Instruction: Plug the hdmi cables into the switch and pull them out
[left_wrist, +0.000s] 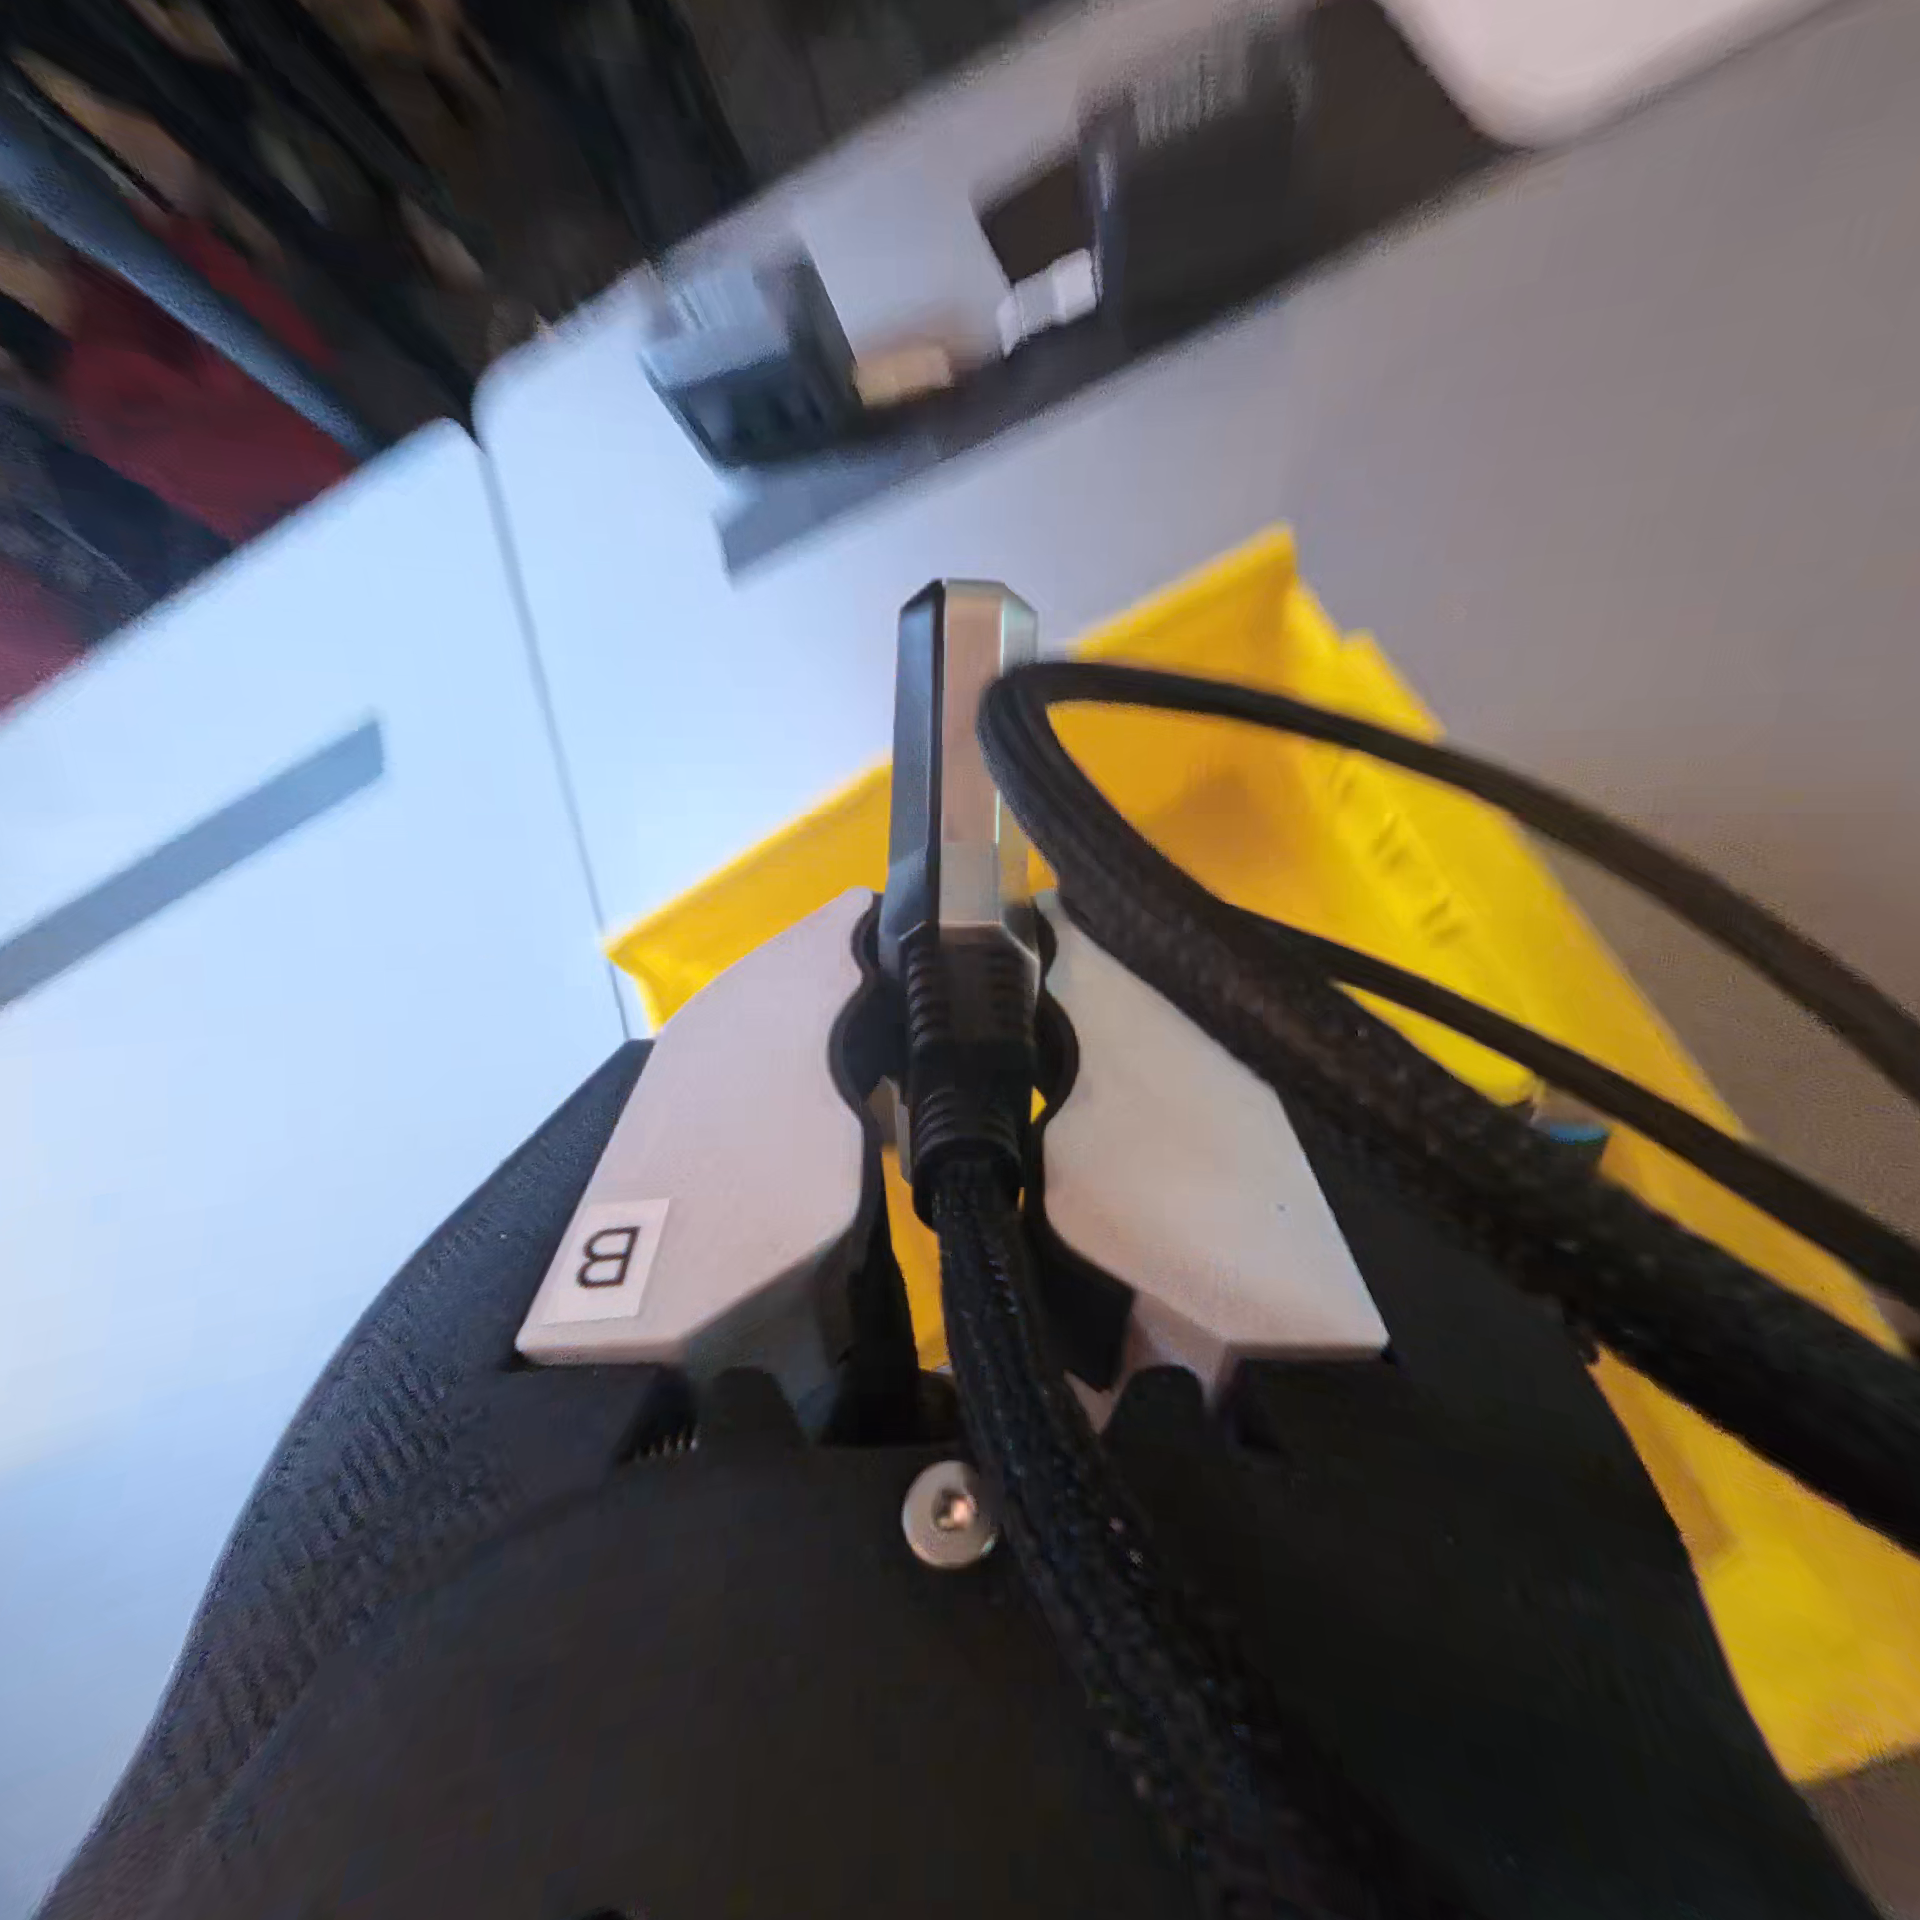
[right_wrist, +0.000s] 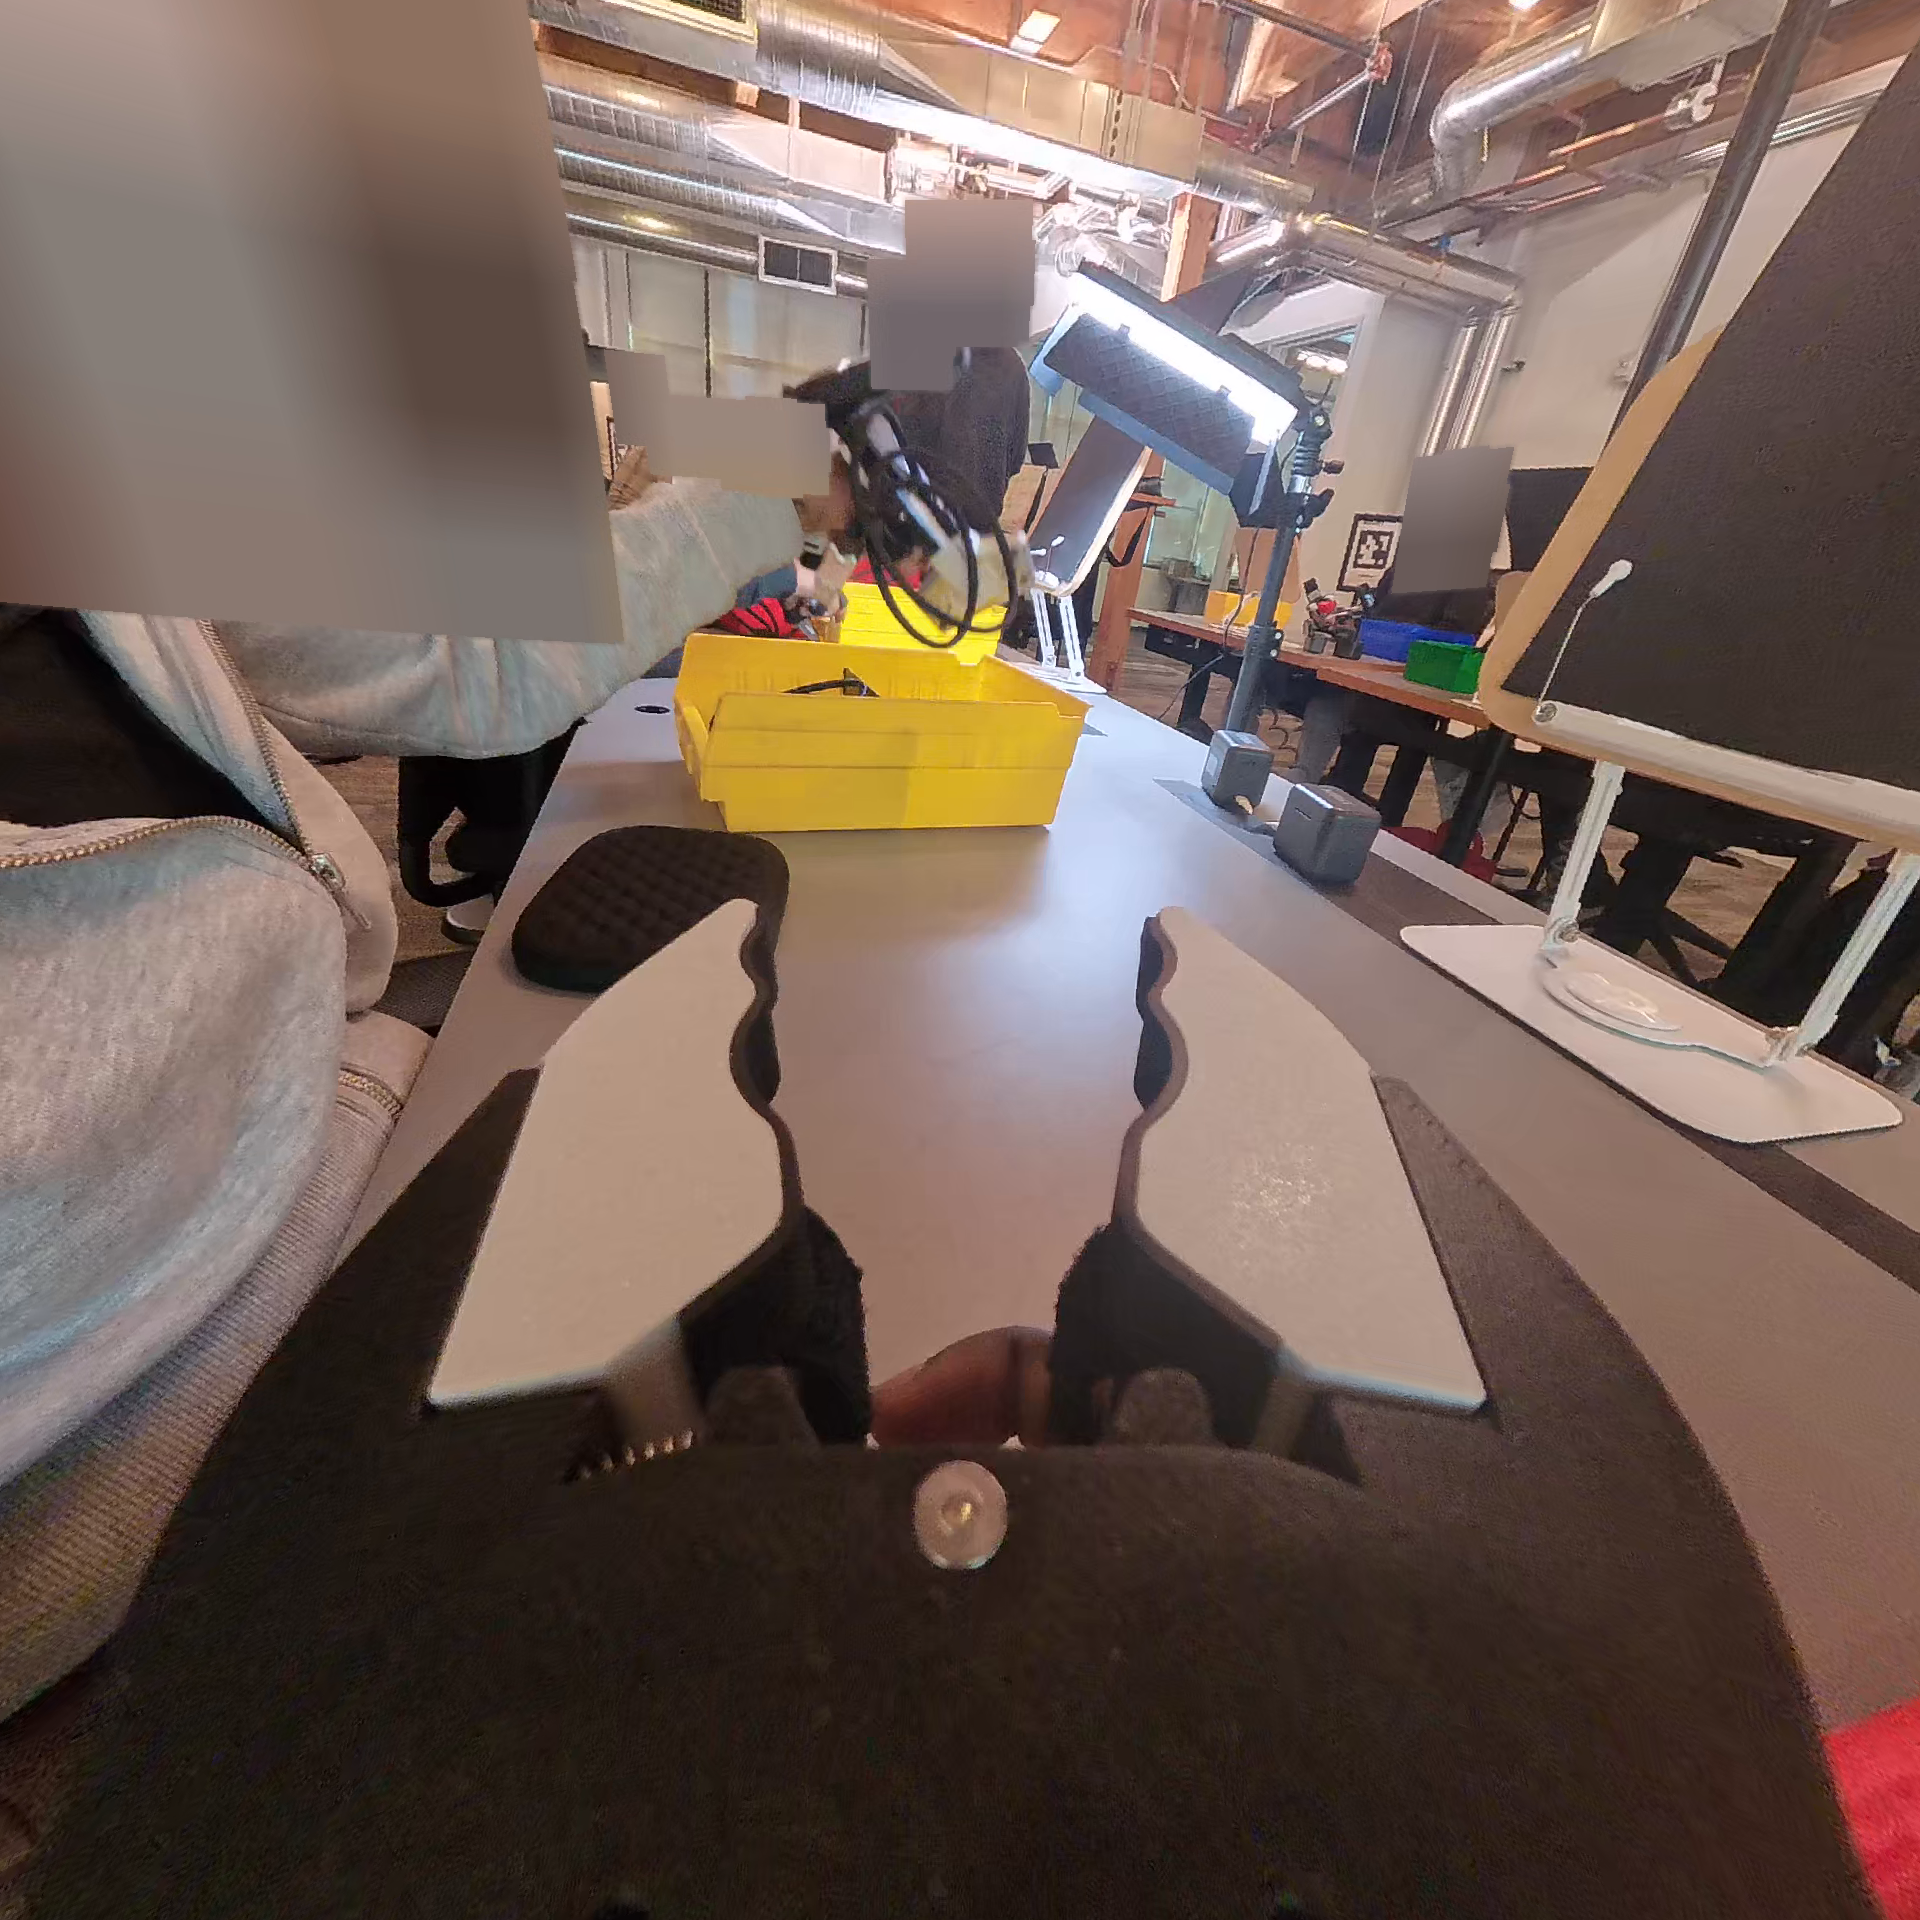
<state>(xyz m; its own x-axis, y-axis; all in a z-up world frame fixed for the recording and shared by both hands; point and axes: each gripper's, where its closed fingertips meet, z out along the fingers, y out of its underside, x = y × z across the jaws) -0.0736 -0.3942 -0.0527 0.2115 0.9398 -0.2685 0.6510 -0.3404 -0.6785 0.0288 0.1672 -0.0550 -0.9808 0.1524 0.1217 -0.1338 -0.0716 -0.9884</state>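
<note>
Left wrist view: the left gripper (left_wrist: 954, 997) is raised above the yellow bin (left_wrist: 1299, 935) and tilted, so the table (left_wrist: 1558, 416) runs diagonally across the picture.
Left fingers: clamped on the ribbed black strain relief of an hdmi cable (left_wrist: 1039, 1455), whose silver plug (left_wrist: 961, 748) sticks out past the fingertips, pointing away from the camera.
Cable run: the braided black cable passes back between the fingers over the gripper body; further loops of it hang to the right over the bin.
Right wrist view: the right gripper (right_wrist: 956, 935) is held low and level over the grey table (right_wrist: 935, 1039), pointing toward the yellow bin (right_wrist: 883, 769).
Right fingers: spread wide apart, nothing between them.
Far left gripper: seen beyond the bin, lifted in the air with cable loops (right_wrist: 925, 571) dangling from it.
Wrist pad: a black textured pad (right_wrist: 634, 894) lies on the table just beyond the right gripper's left finger.
Hard to make out: the far table edge in the left wrist view is motion-blurred; dark and pale boxes (left_wrist: 748, 384) there cannot be identified, so I cannot tell where the switch is.
Cut off: the bin's contents are mostly hidden by its wall; only a bit of black cable shows inside.
</note>
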